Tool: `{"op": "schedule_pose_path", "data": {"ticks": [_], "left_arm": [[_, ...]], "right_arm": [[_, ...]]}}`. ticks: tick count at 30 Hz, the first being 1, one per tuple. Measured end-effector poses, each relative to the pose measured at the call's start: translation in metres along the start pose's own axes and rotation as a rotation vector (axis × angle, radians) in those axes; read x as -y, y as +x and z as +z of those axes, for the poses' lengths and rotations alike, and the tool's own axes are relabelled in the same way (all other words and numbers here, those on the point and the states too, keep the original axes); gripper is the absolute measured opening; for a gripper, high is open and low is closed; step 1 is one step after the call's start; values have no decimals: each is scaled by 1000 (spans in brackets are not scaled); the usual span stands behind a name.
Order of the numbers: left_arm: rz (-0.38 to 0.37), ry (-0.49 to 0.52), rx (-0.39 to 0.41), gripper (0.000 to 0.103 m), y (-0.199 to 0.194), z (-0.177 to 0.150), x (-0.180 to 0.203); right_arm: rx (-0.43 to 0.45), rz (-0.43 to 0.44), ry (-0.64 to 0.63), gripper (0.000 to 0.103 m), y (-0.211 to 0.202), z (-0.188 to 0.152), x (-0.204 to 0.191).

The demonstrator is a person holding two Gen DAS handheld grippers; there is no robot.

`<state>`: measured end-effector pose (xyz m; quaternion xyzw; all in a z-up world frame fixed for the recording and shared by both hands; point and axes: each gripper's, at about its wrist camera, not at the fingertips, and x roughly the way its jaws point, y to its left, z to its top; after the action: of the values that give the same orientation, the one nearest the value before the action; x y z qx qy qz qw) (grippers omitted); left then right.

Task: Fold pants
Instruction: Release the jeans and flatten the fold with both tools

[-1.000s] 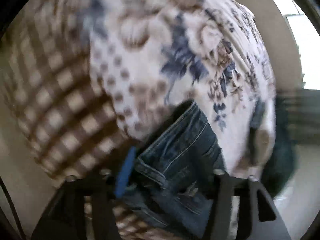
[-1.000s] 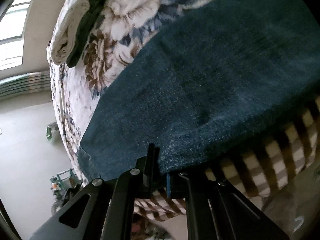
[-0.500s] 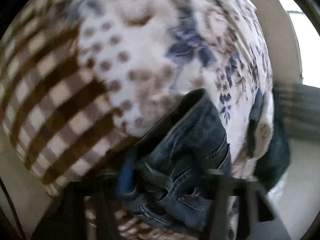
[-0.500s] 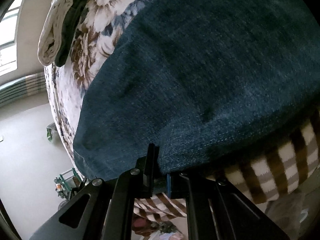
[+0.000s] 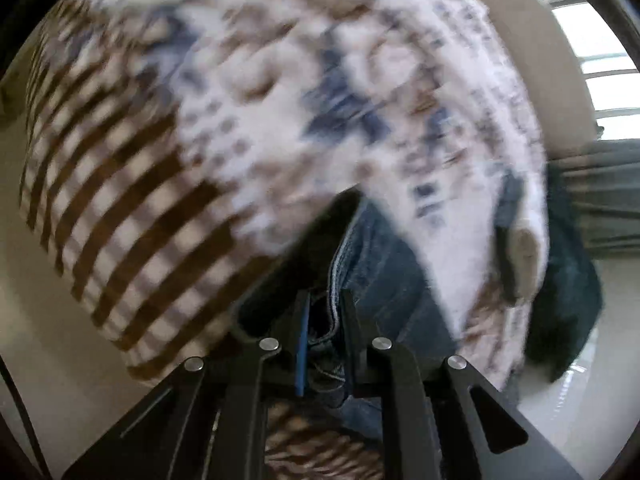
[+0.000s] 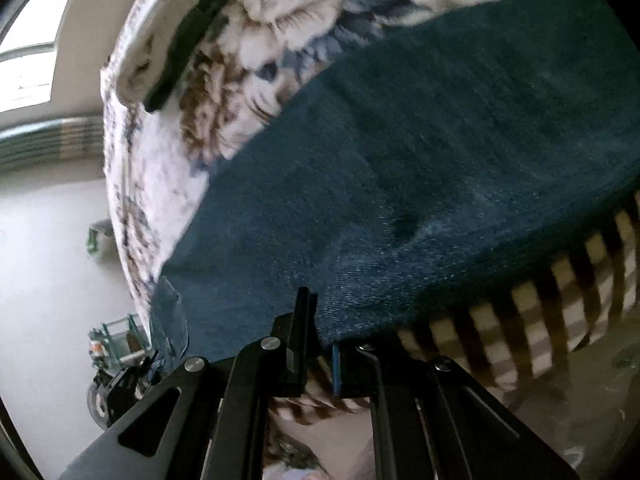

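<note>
Both claws are pinching the jeans [image 6: 440,152] at the near edge of the bed [image 5: 280,92]. Left gripper [image 5: 325,320] is clamping bunched waistband denim; right gripper [image 6: 320,320] is nipping the leg's edge. Jeans are lying across the floral blanket [image 6: 256,40], above its checked border [image 6: 560,292].

Bed under a floral blanket [image 6: 256,40] with brown-checked edge, bright window [image 5: 600,40] upper right of the left view, beige wall [image 5: 540,60] beside it, pale glossy floor [image 6: 48,280] lower left, small cart [image 6: 116,344] there
</note>
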<state>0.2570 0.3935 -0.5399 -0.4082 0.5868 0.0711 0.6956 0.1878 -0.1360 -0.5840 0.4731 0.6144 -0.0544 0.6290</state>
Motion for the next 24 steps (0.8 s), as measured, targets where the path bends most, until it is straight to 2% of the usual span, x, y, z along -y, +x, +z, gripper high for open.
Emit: {"op": "schedule_pose_path", "data": {"ticks": [2, 5, 8, 9, 10, 11, 12, 14, 15, 16, 18, 21, 24], "left_arm": [[69, 7, -28, 12, 20, -2, -15], [107, 36, -41, 15, 31, -1, -16], [156, 49, -39, 26, 21, -1, -6], [184, 55, -34, 33, 15, -3, -2], [217, 80, -22, 34, 7, -8, 7], [242, 114, -19, 34, 3, -14, 14], [279, 167, -11, 37, 0, -22, 26], [338, 268, 12, 67, -6, -43, 52], [360, 315, 22, 90, -7, -54, 64], [379, 370, 30, 95, -3, -67, 81], [411, 478, 20, 95, 13, -95, 118], [440, 635, -44, 95, 58, -150, 168], [429, 694, -97, 95, 96, -192, 202]], "right_arm": [[-35, -52, 1, 9, 13, -3, 9], [-108, -110, 41, 9, 43, -5, 31], [-134, -64, 79, 14, 47, -2, 41], [-148, -39, 87, 24, 44, -2, 43], [-157, -16, 95, 41, 40, -2, 46], [-152, 9, 103, 50, 30, -3, 50], [-143, 19, 105, 66, 22, -3, 54], [-105, 44, 118, 69, -3, -3, 66], [-82, 51, 133, 69, -17, -1, 75], [-51, 52, 155, 69, -32, 2, 85], [27, 32, 220, 69, -66, 10, 116], [151, 8, 350, 69, -113, 30, 167], [269, -4, 452, 69, -156, 53, 219]]}}
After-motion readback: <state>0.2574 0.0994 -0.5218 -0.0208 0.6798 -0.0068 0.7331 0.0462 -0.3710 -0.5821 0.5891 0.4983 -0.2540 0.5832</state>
